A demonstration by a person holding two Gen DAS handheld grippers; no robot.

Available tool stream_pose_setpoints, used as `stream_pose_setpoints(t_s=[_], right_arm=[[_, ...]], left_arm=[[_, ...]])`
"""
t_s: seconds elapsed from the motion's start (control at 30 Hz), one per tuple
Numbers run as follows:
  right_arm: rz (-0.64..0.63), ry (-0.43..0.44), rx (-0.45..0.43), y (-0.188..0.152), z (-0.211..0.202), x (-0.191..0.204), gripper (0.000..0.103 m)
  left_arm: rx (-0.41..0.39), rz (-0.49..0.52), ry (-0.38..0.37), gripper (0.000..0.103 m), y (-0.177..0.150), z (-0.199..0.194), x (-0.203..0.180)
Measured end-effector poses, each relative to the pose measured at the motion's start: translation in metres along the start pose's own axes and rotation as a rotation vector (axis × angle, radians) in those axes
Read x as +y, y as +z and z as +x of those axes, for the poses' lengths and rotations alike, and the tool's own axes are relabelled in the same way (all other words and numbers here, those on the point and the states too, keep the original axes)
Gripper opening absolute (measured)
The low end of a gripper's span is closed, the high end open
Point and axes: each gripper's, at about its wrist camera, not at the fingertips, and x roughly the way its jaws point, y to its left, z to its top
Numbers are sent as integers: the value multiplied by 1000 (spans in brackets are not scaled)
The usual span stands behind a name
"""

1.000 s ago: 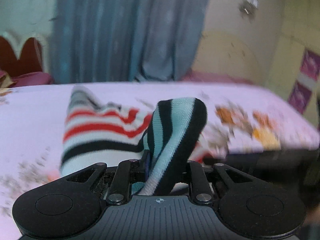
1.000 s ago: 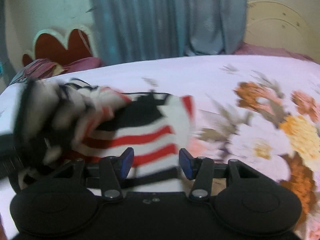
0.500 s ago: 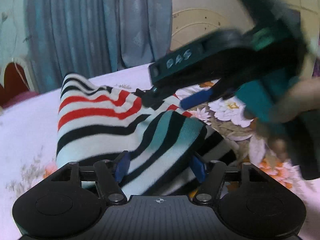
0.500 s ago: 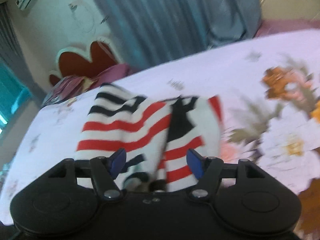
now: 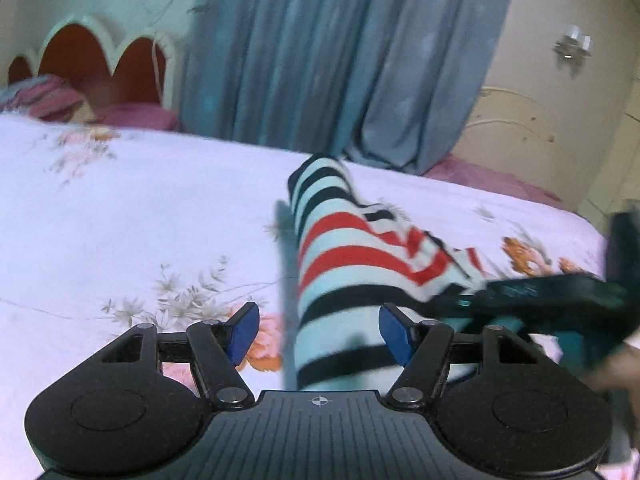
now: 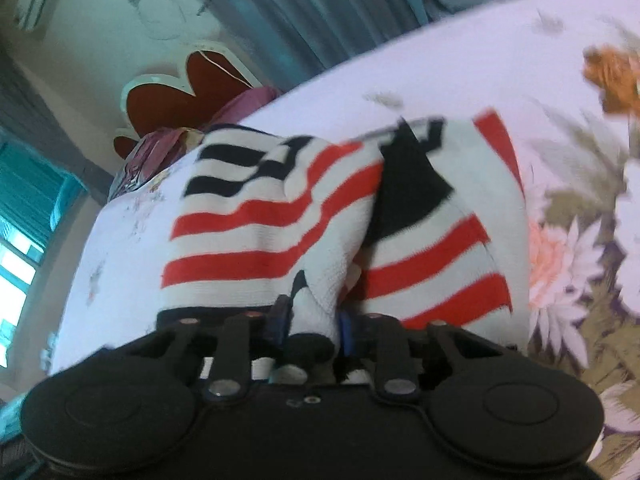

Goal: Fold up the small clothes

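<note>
- Your left gripper (image 5: 318, 334) stands wide open: both blue pads (image 5: 241, 330) are spread apart and clamp nothing, though the near end of the striped garment (image 5: 352, 276) lies between them, closer to the right-hand pad.
- Your right gripper (image 6: 314, 326) is closed on a bunched white fold of the garment (image 6: 280, 220) — cloth is pinched between the blue pads, which sit close together.
- In the left view the right gripper (image 5: 532, 292) shows as a dark, blurred shape reaching in at the garment's right edge, so it looks to be in motion.
- The garment, banded in white, red and black, lies on the flowered bedsheet (image 5: 120, 220), partly doubled: one layer drapes over another, with a black patch showing at the seam between them in the right view.
- Judged from this, you are mid-fold — the right gripper carries one edge while the left has let go, and the fold is not yet flat.
- The next move likely calls for laying the held edge down square over the lower layer, then opening the right gripper without dragging the cloth.
- Your left gripper is well placed to pin the near end; watch that the knit does not bunch, since it looks soft and slack.
- Beyond the bed stand a blue curtain (image 5: 340, 60) and a scalloped headboard (image 5: 100, 64).
</note>
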Motion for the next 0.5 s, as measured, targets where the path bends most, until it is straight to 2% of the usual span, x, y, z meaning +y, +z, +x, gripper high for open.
stream_pose_setpoints(t_s=[0.1, 0.23, 0.3, 0.4, 0.47, 0.5], right_arm=[[-125, -56, -76, -2, -20, 18, 20], [-225, -146, -161, 1, -49, 24, 20], [-233, -176, -169, 1, -58, 17, 20], [-201, -219, -108, -6, -51, -5, 20], [-179, -251, -77, -12, -37, -15, 22], [-161, -256, -74, -14, -35, -21, 23]], left_arm=[[33, -38, -14, 66, 6, 28, -8], [35, -19, -47, 66, 10, 59, -30], [48, 0, -66, 66, 8, 67, -40], [103, 13, -73, 67, -1, 84, -51], [125, 11, -66, 76, -7, 90, -54], [126, 7, -65, 76, -8, 90, -55]])
